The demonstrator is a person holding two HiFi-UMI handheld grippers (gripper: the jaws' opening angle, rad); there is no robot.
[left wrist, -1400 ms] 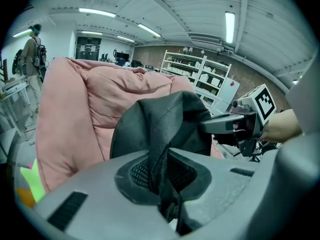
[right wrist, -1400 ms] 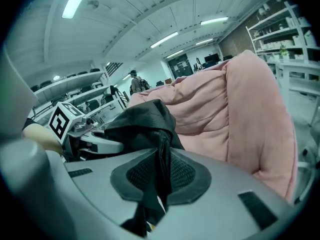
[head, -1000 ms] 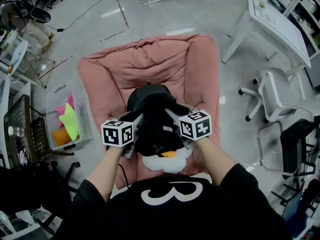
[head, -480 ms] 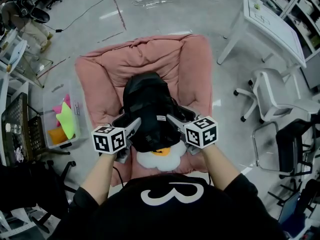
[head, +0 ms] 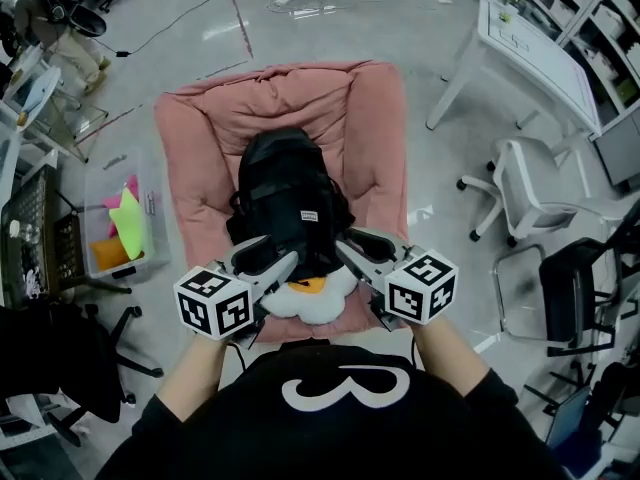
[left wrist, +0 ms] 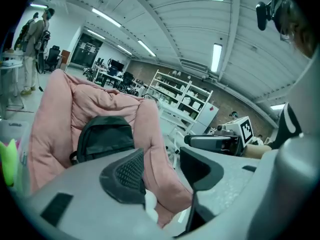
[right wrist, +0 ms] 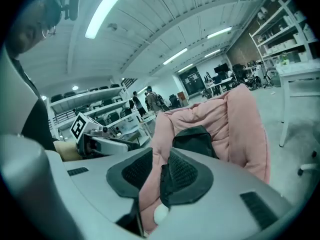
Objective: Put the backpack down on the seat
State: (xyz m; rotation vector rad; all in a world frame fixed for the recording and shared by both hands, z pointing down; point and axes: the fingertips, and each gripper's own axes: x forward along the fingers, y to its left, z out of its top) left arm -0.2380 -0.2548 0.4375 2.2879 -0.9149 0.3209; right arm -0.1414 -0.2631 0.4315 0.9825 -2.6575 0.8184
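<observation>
Hovering my left gripper [head: 268, 263] and right gripper [head: 362, 253], both released with jaws closing on nothing, beside the backpack [head: 288, 193] that is leaning upright on the pink seat [head: 375, 138], I am judging a slow, straight pull-back safest.

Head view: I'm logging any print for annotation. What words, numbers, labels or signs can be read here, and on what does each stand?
"3": large white figure on the person's black top.
Small white label on the black fabric backpack: too small to read.
White sticker on the clear plastic bin: too small to read.
No other readable text.
</observation>
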